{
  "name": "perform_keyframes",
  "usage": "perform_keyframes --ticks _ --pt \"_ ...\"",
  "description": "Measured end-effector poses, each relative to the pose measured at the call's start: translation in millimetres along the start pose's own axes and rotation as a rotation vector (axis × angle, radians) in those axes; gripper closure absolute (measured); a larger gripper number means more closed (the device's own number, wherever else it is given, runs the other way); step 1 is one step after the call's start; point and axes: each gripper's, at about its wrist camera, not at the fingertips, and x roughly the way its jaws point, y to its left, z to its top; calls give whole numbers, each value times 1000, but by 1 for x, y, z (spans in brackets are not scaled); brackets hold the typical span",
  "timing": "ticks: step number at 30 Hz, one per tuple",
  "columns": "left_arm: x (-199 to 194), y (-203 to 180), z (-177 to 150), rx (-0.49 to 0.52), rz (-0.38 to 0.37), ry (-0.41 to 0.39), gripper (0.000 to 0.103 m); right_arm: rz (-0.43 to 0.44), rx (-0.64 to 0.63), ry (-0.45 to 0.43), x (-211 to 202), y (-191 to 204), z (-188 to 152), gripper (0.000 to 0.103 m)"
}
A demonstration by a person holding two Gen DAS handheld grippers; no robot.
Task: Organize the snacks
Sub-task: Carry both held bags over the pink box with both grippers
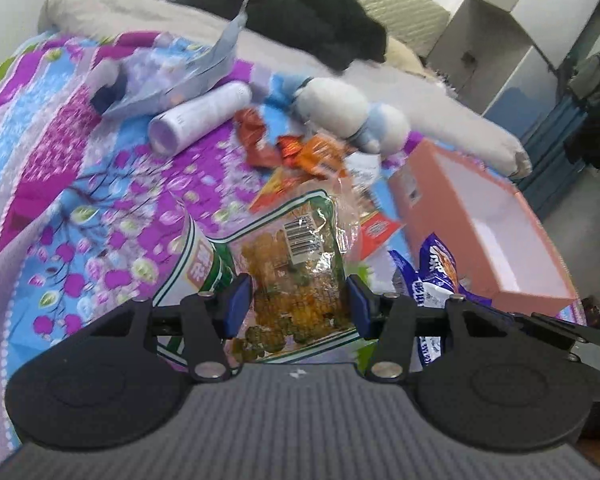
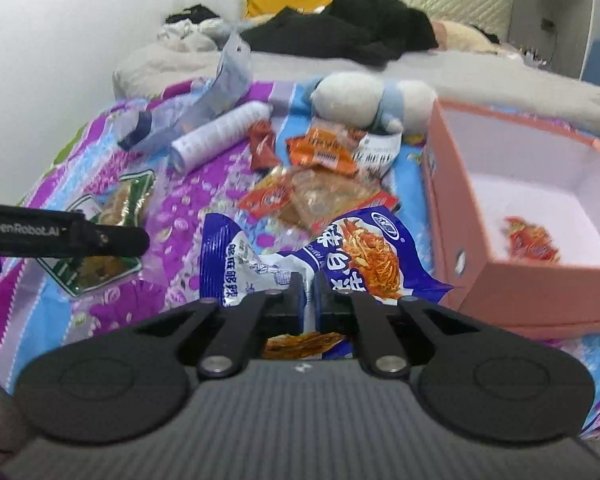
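Note:
My left gripper (image 1: 299,304) is open, its blue pads on either side of a green-edged clear snack bag (image 1: 288,272) on the bedspread, not gripping it. The same bag shows in the right wrist view (image 2: 100,232) under the left gripper's arm. My right gripper (image 2: 308,296) is shut on a blue-and-white noodle snack bag (image 2: 340,252), which also shows in the left wrist view (image 1: 436,276). A pink box (image 2: 540,276) stands open at the right with one red snack packet (image 2: 532,240) inside. Orange and red packets (image 2: 320,152) lie in a pile beyond.
A white cylinder bottle (image 2: 220,136), a crumpled clear-blue bag (image 2: 204,108) and a plush toy (image 2: 364,96) lie on the floral bedspread (image 1: 60,200). Black clothes (image 2: 340,32) and pillows sit at the bed's head. A white shelf (image 1: 500,20) stands at the right.

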Motion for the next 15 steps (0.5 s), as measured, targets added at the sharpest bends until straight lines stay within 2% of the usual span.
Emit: perform_keyframes --ticks 15 --pt "-20 -112 32 99 -105 -82 46 -44 21 -151 -68 -53 35 97"
